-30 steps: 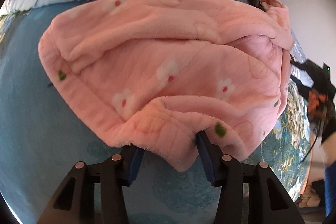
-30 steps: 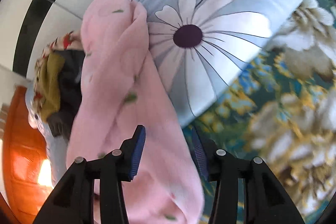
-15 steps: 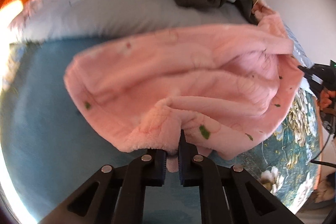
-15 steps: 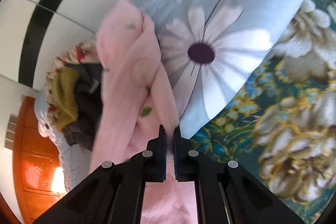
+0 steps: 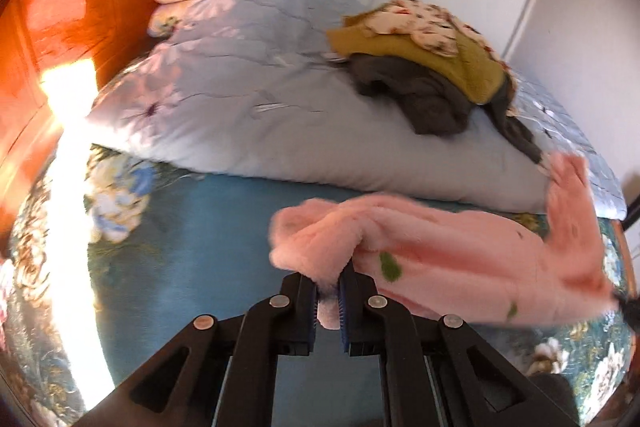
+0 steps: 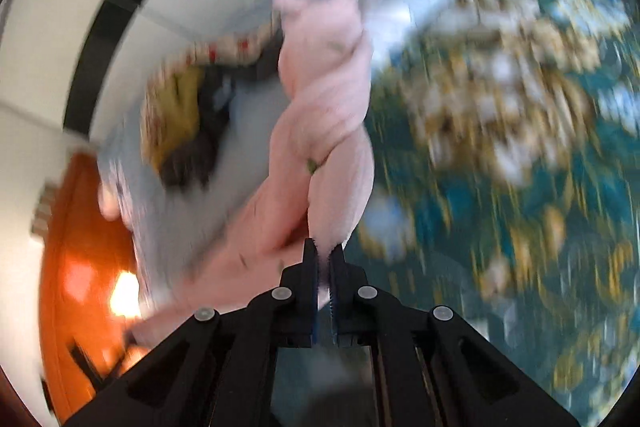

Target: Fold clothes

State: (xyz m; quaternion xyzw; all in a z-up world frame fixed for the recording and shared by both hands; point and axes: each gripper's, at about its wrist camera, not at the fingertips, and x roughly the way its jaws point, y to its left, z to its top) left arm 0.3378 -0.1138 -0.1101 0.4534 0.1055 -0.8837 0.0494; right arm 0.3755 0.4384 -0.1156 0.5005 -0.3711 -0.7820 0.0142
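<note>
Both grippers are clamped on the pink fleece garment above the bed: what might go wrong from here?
1. The pink fleece garment hangs twisted like a rope from the right gripper, so it may not spread flat.
2. The left gripper pinches only a small bunched edge, which might slip out.
3. Its far end lies near the clothes pile and might snag it.

Pink fleece garment [image 5: 460, 251] (green-flecked) stretched, twisted, lifted
</note>
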